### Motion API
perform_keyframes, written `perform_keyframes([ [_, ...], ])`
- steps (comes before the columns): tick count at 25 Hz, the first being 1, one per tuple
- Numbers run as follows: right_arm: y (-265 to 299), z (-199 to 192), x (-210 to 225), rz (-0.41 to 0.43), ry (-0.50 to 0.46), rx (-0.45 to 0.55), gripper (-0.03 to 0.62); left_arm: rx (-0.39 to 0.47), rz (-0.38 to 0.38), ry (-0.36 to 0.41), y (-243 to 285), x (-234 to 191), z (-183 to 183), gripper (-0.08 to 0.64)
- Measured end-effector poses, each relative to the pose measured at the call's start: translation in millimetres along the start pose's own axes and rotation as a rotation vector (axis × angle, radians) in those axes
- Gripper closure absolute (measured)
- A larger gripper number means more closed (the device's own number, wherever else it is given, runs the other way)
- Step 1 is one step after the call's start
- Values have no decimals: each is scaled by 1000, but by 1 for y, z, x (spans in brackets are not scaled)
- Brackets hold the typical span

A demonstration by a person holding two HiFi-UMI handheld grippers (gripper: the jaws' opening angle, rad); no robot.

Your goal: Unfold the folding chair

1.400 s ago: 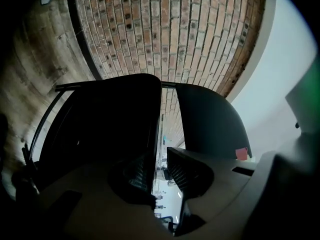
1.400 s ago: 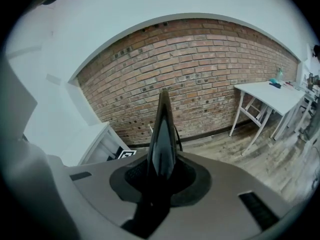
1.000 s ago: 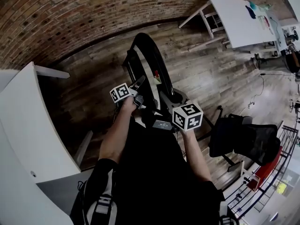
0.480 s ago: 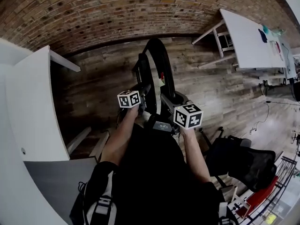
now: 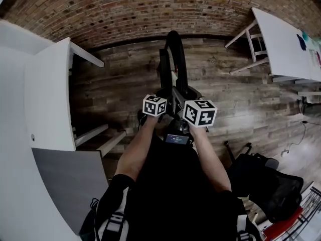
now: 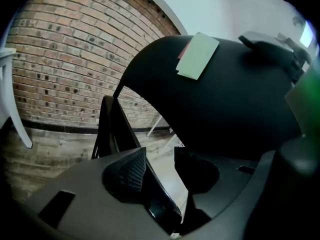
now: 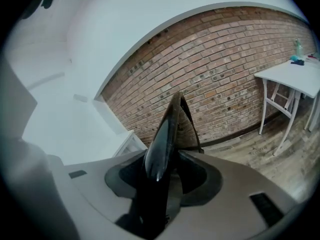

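The black folding chair (image 5: 174, 59) stands on the wooden floor, seen nearly edge-on from above. Both marker cubes sit close together at its near end, the left cube (image 5: 154, 105) and the right cube (image 5: 199, 112). My left gripper (image 6: 160, 164) is open; its jaws opened wide and have just closed a little. Floor shows through the gap, a glossy chair tube (image 6: 161, 210) runs low beside the left pad, and the chair's dark panel (image 6: 225, 99) with a green label looms at the right. My right gripper (image 7: 162, 176) has just been opening; the chair's thin edge (image 7: 167, 129) runs between its pads without touching them.
A white table (image 5: 47, 99) stands close on the left, another white table (image 5: 288, 39) at the far right. A brick wall (image 5: 150, 9) runs behind the chair. A black office chair (image 5: 266, 179) sits at the lower right.
The left cube has rolled and moved right, closing up on the right cube. The chair now looks narrower and more edge-on, and the view has swung so the left table shows more.
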State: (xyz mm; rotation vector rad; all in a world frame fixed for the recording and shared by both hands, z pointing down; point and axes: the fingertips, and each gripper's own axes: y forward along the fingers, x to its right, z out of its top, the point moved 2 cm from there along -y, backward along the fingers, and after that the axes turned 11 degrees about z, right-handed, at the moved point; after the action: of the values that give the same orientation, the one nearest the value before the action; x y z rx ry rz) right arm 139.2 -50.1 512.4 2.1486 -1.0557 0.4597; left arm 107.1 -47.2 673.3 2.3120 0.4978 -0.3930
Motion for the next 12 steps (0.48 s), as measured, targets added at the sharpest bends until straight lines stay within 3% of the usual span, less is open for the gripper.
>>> perform_keyframes([
  [2,0,-1,0,4,13,13,436,-2,43,-66,0,-8,-4,370],
  [6,0,-2,-4,3,20,11,434,22,123,-291,-13,-46,-13,367],
  [8,1,-1,-6,-2,19,10,434,-54,72,-312,-9,-50,-26,284],
  [12,4,1,-8,-24,19,23,434,-144,-63,-362,10,-41,-33,272],
])
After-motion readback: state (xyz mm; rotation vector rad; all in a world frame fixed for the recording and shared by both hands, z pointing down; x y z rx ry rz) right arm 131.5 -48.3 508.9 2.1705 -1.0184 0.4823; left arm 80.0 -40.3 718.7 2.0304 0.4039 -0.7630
